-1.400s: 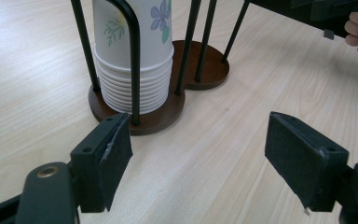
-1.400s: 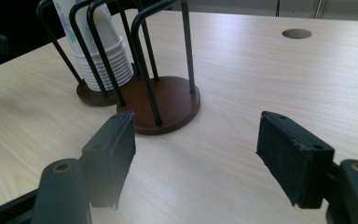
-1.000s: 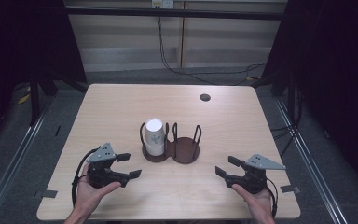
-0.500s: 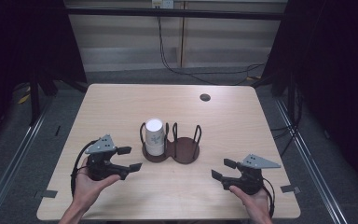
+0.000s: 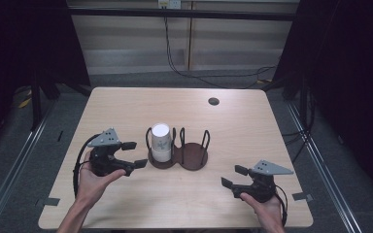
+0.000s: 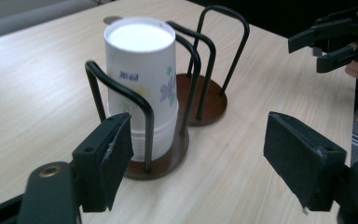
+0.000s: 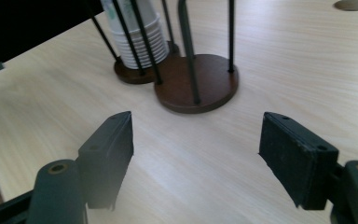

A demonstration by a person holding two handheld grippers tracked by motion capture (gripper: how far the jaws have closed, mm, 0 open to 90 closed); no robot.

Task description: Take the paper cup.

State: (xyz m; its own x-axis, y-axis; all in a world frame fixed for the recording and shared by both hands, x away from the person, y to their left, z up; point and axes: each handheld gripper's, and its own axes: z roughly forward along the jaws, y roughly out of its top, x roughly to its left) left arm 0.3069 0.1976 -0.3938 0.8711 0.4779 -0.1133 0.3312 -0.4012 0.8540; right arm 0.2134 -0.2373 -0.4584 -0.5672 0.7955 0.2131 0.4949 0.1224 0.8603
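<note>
Dark curtained bay, pale wooden worktop (image 5: 126,107) with a small round grommet (image 5: 213,101) near its far edge. At mid-worktop stands a two-bay holder (image 5: 189,158): brown discs with black wire hoops. Its left bay carries a stack of paper cups (image 5: 161,142), upside down, long axis upright; the right bay is bare. The left claw (image 5: 135,154) hangs just left of the stack, raised off the worktop, pointing level toward it, jaws apart with nothing between them; in the left gripper view the cups (image 6: 142,84) sit dead ahead and slightly left of the jaw gap, one hoop in front of them. The right claw (image 5: 234,176) rests low at the near right, well apart from the holder, pointing at the bare bay (image 7: 196,84); its jaws have just been opening and hold nothing. Judgement: the left claw is clearly the nearer to the cups, and the stack's upright axis suits a level side approach. The hoops hem the lower stack, so a grip would likely have to land on the top cup, above the wire.
</note>
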